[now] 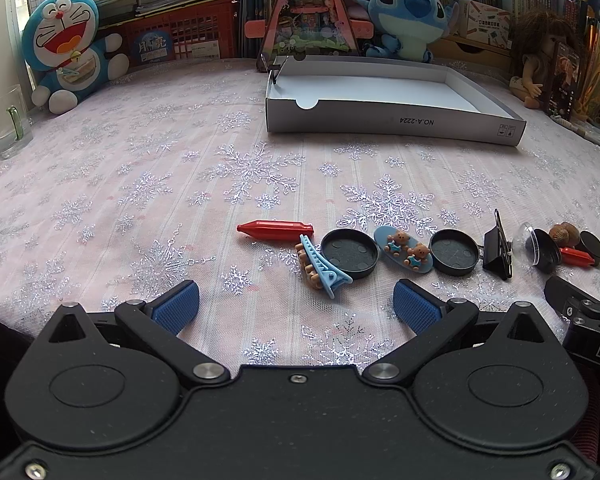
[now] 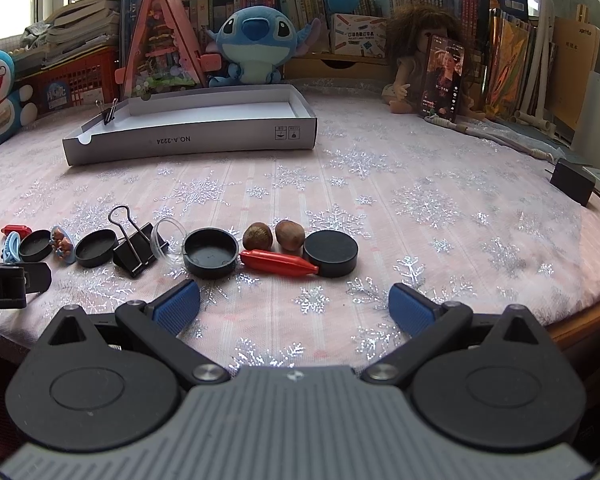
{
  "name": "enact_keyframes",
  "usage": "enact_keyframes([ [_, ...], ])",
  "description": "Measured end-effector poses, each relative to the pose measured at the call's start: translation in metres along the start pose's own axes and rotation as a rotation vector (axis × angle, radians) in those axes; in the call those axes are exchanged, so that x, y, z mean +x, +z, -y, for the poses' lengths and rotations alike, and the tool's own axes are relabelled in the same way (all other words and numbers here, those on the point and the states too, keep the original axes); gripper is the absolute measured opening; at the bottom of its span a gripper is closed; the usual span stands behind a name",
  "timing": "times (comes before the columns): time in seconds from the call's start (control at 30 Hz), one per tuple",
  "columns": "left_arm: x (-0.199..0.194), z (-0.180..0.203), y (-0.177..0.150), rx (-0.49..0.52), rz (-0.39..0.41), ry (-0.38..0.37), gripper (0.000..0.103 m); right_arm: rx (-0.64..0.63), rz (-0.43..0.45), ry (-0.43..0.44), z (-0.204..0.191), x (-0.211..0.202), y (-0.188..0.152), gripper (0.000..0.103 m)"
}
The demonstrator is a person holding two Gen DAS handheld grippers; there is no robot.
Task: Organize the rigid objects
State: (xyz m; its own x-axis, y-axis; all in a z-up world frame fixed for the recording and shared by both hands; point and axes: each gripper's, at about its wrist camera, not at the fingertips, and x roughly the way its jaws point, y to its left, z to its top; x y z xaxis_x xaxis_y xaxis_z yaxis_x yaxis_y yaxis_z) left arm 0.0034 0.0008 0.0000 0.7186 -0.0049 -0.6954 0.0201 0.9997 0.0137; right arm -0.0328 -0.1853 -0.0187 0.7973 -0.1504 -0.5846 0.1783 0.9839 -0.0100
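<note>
My left gripper (image 1: 296, 306) and right gripper (image 2: 294, 306) are side by side, low and level, blue-padded fingers (image 2: 178, 306) spread wide apart, gripping nothing.

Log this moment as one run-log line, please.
left gripper: open, empty | right gripper: open, empty | small items: row on tablecloth | white box: only binder clip on rim

Both wrist cameras sit low behind their own claws, looking forward across the snowflake-patterned pink cloth on the table (image 1: 140, 184) toward the bookshelves. The left view is close above the row's left end, the right view above its right end. Both share the shallow grey cardboard tray (image 1: 396, 126) (image 2: 204, 142) and the row's middle.
</note>
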Motion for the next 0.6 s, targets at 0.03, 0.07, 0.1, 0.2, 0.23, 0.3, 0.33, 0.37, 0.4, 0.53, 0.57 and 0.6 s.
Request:
enact_keyframes([
  [0.03, 0.0000, 0.0000, 0.0001, 0.000, 0.000, 0.000, 0.103, 0.001, -0.001, -0.001, -0.0001, 0.0001, 0.0003, 0.103],
  [0.07, 0.0000, 0.0001, 0.0002, 0.000, 0.000, 0.000, 0.103, 0.001, -0.003, -0.001, -0.0003, 0.0004, 0.0005, 0.103],
  [0.1, 0.0000, 0.0000, 0.0001, 0.000, 0.000, 0.000, 0.103, 0.000, -0.002, -0.001, -0.0002, 0.0003, 0.0004, 0.103],
  [0.2, 0.0000, 0.0000, 0.0000, 0.000, 0.000, 0.000, 0.103, 0.001, -0.002, -0.002, -0.0002, 0.0002, 0.0007, 0.103],
  [0.23, -0.0001, 0.0002, 0.0001, 0.000, 0.001, 0.001, 0.103, 0.000, -0.002, -0.002, -0.0002, 0.0001, 0.0006, 0.103],
  [0.3, -0.0011, 0.0000, 0.0007, 0.000, 0.001, 0.001, 0.103, 0.000, -0.002, -0.002, -0.0002, 0.0002, 0.0007, 0.103],
  [0.33, -0.0011, 0.0001, 0.0006, 0.001, 0.002, 0.001, 0.103, 0.001, -0.002, -0.002, -0.0002, 0.0001, 0.0005, 0.103],
  [0.37, -0.0012, 0.0001, 0.0008, 0.001, 0.002, 0.001, 0.103, 0.001, -0.002, -0.002, -0.0002, 0.0001, 0.0004, 0.103],
  [0.4, -0.0016, 0.0000, 0.0008, 0.000, 0.004, 0.001, 0.103, 0.000, -0.001, -0.001, -0.0002, 0.0001, 0.0005, 0.103],
  [0.53, -0.0023, 0.0001, 0.0007, 0.000, 0.007, 0.001, 0.103, -0.008, -0.001, 0.008, 0.0002, 0.0001, 0.0023, 0.103],
  [0.57, -0.0022, 0.0001, 0.0004, 0.001, 0.008, 0.001, 0.103, -0.010, 0.001, 0.010, 0.0007, 0.0002, 0.0025, 0.103],
  [0.6, -0.0023, 0.0001, 0.0006, 0.002, 0.009, 0.000, 0.103, -0.010, 0.001, 0.012, 0.0010, 0.0003, 0.0027, 0.103],
])
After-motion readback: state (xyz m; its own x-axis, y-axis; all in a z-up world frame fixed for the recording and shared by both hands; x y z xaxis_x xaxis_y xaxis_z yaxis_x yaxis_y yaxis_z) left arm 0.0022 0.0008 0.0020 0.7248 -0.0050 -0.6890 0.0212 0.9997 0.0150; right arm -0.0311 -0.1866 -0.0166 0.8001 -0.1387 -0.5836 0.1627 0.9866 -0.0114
